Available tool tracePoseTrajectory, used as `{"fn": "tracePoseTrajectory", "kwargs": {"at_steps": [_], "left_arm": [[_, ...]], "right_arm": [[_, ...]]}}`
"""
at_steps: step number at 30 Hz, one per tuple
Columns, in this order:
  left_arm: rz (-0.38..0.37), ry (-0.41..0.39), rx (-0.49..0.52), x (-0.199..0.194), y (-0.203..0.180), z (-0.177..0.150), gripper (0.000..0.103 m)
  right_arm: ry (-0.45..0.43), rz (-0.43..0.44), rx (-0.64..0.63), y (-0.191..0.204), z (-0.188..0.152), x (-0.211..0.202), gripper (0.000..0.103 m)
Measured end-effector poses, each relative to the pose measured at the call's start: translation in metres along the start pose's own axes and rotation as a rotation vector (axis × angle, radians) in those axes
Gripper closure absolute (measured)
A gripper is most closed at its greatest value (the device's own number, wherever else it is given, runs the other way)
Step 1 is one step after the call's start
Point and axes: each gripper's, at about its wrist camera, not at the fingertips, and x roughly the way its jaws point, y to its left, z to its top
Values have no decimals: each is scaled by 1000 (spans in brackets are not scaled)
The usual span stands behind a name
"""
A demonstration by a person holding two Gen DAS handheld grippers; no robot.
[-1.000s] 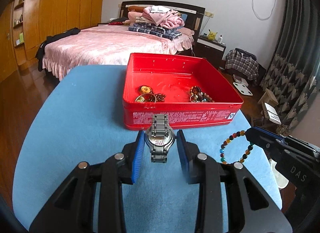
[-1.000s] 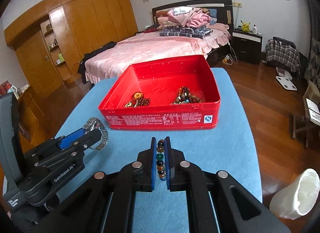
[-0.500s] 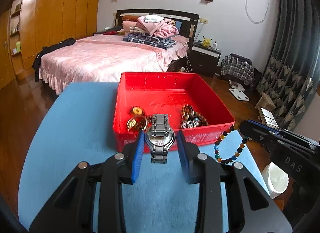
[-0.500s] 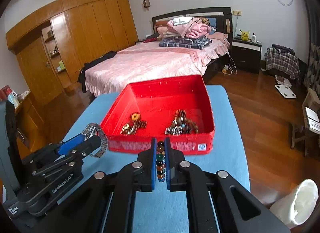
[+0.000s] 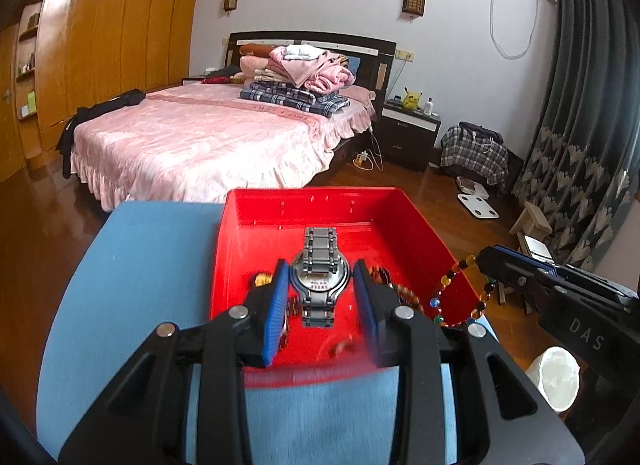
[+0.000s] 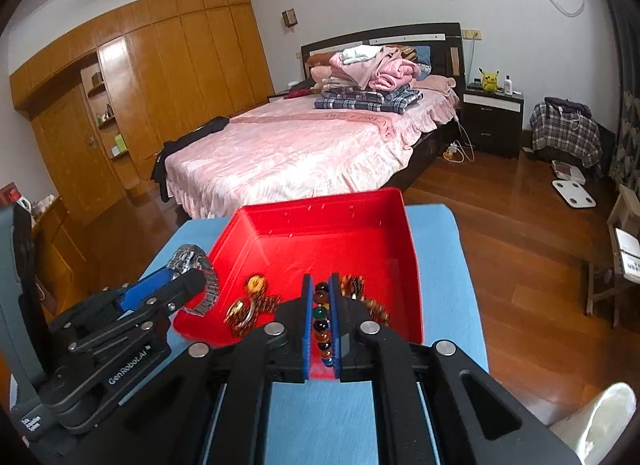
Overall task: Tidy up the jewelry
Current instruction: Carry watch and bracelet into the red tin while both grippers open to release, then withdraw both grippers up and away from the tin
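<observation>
My left gripper [image 5: 320, 289] is shut on a silver metal watch [image 5: 319, 273] and holds it above the red tin box [image 5: 304, 205]. My right gripper [image 6: 323, 317] is shut on a bracelet of coloured beads [image 6: 322, 321] and holds it over the box's near edge [image 6: 414, 265]. In the left wrist view the bracelet [image 5: 460, 289] hangs from the right gripper at the box's right side. In the right wrist view the watch [image 6: 196, 277] sits at the box's left wall. Gold pieces [image 6: 244, 305] and bead strings [image 6: 368, 301] lie inside the box.
The box stands on a blue cloth-covered table [image 5: 152, 265]. A white bin [image 5: 554, 377] stands on the floor at the right. Behind are a pink bed [image 5: 208, 141] with folded clothes, a nightstand [image 5: 408, 133] and wooden wardrobes [image 6: 140, 105].
Both grippers have risen and moved forward with their items, from the cloth in front of the box to above the box.
</observation>
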Motion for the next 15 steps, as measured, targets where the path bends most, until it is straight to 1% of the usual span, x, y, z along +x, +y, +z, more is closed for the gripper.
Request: {"fn": "tracePoseTrajectory", "kwargs": {"at_steps": [3,8,9,10,11,12,13,15], "left_arm": [[1,1,-1,12,0,7,72],[-4,23,4,32,0,7,71],[-10,42,1,36,1,7,70],[-15,53,-8,40,3,6,70],[-6,52,-12,41,7,5,59],[10,44,-12,40,9,5,47],[14,36,-12,40,11,6,45],[19,27,-13,37,14,6,44]], "right_arm": [[-4,0,-4,-1,5,9,95],[12,2,-2,-4,8,28,95],[17,-2,-3,-4,7,32,92],[22,-12,2,-6,6,35,79],[25,-19,5,-7,5,37,71],[23,-25,6,-7,5,37,71],[22,-33,6,-8,4,38,71],[23,-38,9,-10,1,38,65]]}}
